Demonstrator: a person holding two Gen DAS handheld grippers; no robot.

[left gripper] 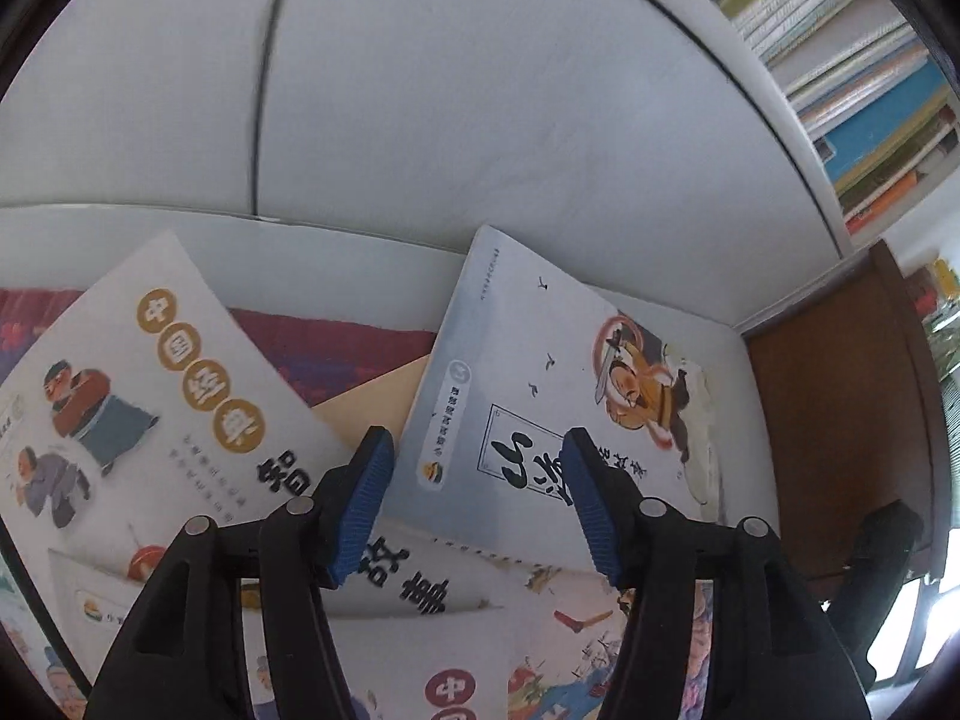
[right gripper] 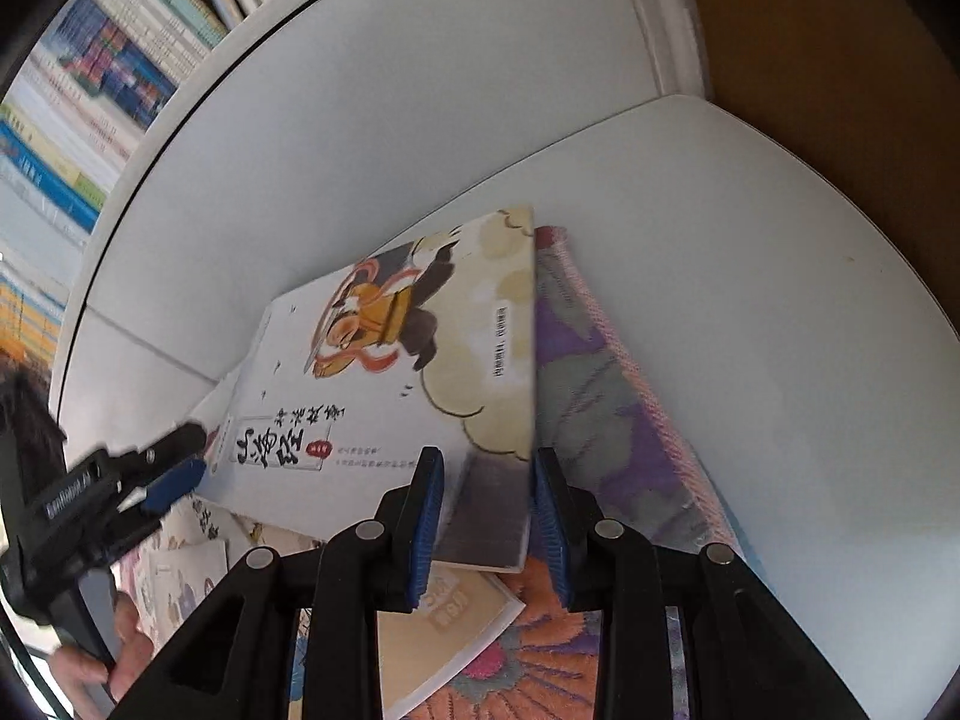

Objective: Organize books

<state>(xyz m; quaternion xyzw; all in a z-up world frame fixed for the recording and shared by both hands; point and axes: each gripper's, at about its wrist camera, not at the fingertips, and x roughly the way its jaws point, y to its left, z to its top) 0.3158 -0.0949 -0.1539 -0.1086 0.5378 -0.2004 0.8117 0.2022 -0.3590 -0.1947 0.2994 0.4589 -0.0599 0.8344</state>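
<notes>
Item: picture book with a monkey figure on its pale cover (right gripper: 384, 372), lying askew on top of a loose spread of other books on a white worktop (right gripper: 750, 276). One corner of it sits between the pads of the right tongs (right gripper: 487, 516); the blue pads stand apart at either side of that corner, and whether they press on it cannot be told. Left tongs (left gripper: 480, 501): jaws apart over the same book's title panel, nothing clamped, pads not touching the cover.

Adjacent: white book with gold title discs (left gripper: 150, 396) to the left of the monkey book in the left wrist view, partly overlapping a maroon cover (left gripper: 336, 348) and a tan cover (left gripper: 372, 402). Beneath the monkey book in the right wrist view, a purple patterned book with a pink edge (right gripper: 612, 384) and an orange flowered cover (right gripper: 540, 660).

Surroundings: white panel (left gripper: 480, 90) behind the worktop; shelves of upright and stacked books (left gripper: 852, 72) beyond it; brown wooden furniture (left gripper: 840, 420) to the side. A person's hand (right gripper: 114, 654) holds the left tool's handle.
</notes>
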